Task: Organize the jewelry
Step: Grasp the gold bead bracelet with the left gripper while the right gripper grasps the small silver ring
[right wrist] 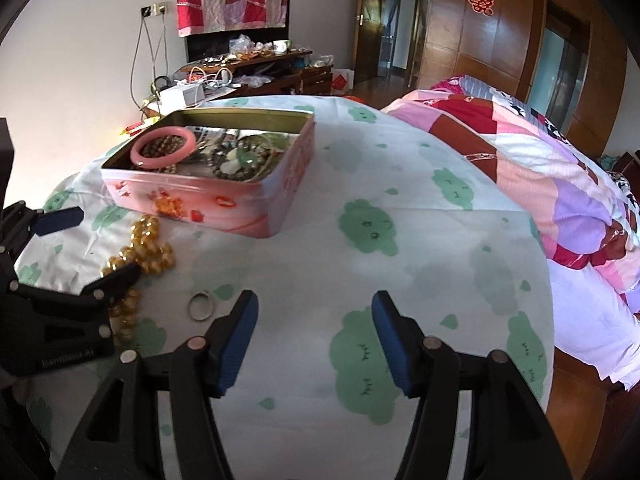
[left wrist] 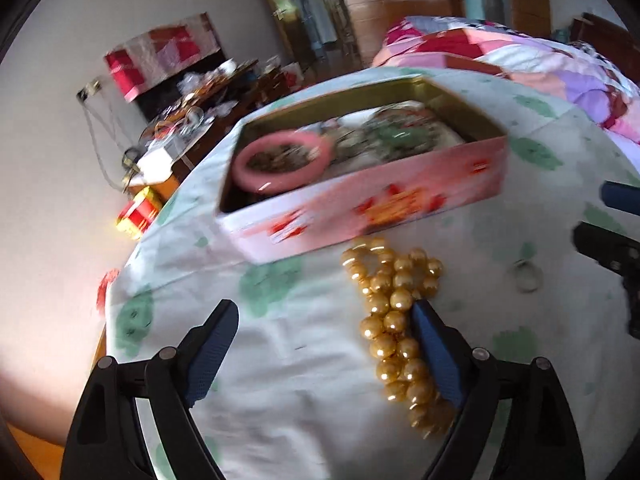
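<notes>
An open pink tin box (left wrist: 360, 204) (right wrist: 192, 200) stands on the bed sheet, holding a pink bangle (left wrist: 242, 166) (right wrist: 135, 152) and several bead strings. In front of it lies a gold bead necklace (left wrist: 390, 316) (right wrist: 154, 254). My left gripper (left wrist: 324, 308) (right wrist: 108, 242) is open wide over the sheet, and the beads lie against the inner face of its right finger. A small silver ring (left wrist: 528, 276) (right wrist: 201, 306) rests on the sheet just left of my right gripper (right wrist: 316, 300) (left wrist: 592, 216), which is open with only sheet between its fingers.
A white sheet with green prints (right wrist: 360, 224) covers the bed. A folded patchwork quilt (right wrist: 520, 160) (left wrist: 520, 52) lies to the right. A cluttered wooden cabinet (right wrist: 260, 68) stands against the far wall. The bed drops to a wooden floor (right wrist: 580, 400) at the right.
</notes>
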### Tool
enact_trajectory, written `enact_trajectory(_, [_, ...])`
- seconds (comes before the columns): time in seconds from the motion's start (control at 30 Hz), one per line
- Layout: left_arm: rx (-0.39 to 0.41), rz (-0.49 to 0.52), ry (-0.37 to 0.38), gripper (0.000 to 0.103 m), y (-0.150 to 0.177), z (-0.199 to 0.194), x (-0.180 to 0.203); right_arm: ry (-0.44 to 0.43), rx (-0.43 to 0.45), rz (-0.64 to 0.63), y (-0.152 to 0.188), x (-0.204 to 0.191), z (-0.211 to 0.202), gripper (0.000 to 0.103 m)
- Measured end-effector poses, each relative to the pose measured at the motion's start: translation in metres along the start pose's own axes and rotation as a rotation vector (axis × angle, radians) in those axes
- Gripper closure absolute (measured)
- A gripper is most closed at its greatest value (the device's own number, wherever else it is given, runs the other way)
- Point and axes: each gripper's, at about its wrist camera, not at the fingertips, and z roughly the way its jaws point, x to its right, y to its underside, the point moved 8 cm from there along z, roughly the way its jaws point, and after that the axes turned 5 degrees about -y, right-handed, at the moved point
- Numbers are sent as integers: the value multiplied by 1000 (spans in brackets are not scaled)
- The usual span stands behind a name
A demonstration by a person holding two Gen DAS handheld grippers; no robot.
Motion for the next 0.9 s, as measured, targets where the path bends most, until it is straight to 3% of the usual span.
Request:
enact_trajectory(0.2, [-44, -97, -14, 16, 7, 15, -37, -57, -8, -31, 0, -27, 1, 42])
enact_trajectory(0.4, [-49, -107, 28, 16, 7, 17, -34, -93, -51, -70, 3, -55, 14, 42])
enact_trajectory(0.53, [-62, -130, 73, 16, 8, 19, -34, -102, -100, -77, 10, -59, 22, 51])
enact_trajectory(0.73, [-46, -100, 71, 16, 6, 15, -27, -116, -96, -55, 11, -56, 20, 67])
enact_trajectory(0.9, [-53, -110, 93, 16, 6, 16, -28, -116, -97, -65, 10, -58, 21, 71])
